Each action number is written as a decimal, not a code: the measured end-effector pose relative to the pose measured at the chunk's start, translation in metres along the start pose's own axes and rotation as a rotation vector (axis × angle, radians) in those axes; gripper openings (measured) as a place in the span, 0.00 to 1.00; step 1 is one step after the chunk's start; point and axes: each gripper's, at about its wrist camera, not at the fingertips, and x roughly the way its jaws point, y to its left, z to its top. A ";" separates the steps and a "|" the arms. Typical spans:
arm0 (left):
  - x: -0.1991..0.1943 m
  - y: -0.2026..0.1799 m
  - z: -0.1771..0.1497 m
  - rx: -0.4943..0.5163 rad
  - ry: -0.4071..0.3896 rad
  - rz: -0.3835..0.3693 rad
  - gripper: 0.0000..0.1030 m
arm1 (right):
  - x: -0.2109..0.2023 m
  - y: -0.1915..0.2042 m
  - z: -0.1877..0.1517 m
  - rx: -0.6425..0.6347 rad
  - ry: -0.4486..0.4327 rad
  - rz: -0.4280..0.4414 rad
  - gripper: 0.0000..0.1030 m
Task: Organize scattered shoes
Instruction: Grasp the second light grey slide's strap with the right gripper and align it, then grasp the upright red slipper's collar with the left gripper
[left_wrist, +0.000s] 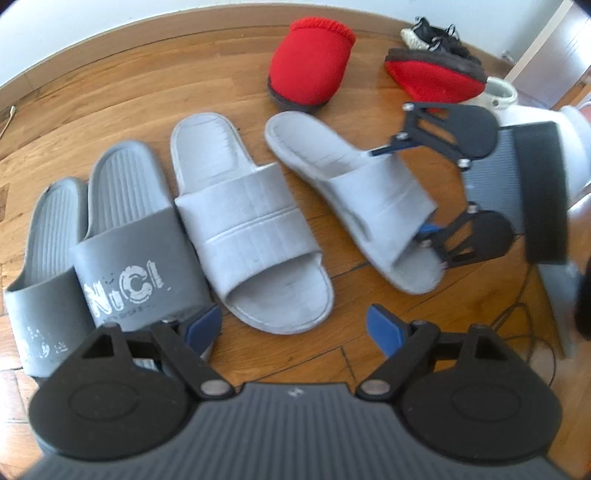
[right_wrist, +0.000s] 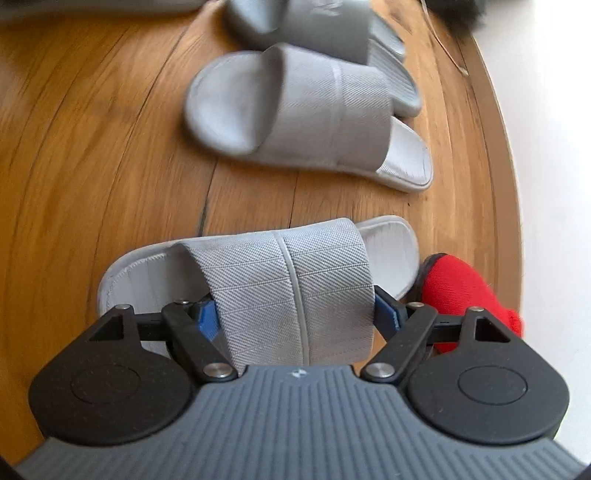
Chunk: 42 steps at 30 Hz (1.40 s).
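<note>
Right tongs (right_wrist: 295, 317) are clamped across the strap of the light grey slide (right_wrist: 288, 280), mid-frame on the floor, probably to line it up beside its mate (right_wrist: 295, 118). Left tongs (left_wrist: 293, 328) hang wide, holding nothing.

Ribbed grey left gripper (left_wrist: 295, 325) body, black linkages (blue-tipped jaws).

My blue fingers (right_wrist: 207, 318) look like matt plastic against the light grey slide's (right_wrist: 295, 291) woven, ribbed cloth strap. The floor (right_wrist: 110, 147) is glossy varnished wood. The red slipper (left_wrist: 310, 70) looks soft, its cuff knitted.
</note>
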 end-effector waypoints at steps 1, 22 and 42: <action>-0.003 0.001 -0.001 -0.001 -0.005 -0.006 0.83 | 0.003 -0.004 0.007 0.012 0.002 -0.005 0.76; -0.013 0.019 -0.014 -0.057 -0.007 0.012 0.83 | 0.027 -0.024 0.039 0.166 0.043 -0.024 0.81; 0.017 -0.044 0.072 0.343 -0.155 0.230 0.86 | -0.132 -0.009 -0.183 0.756 0.125 0.121 0.90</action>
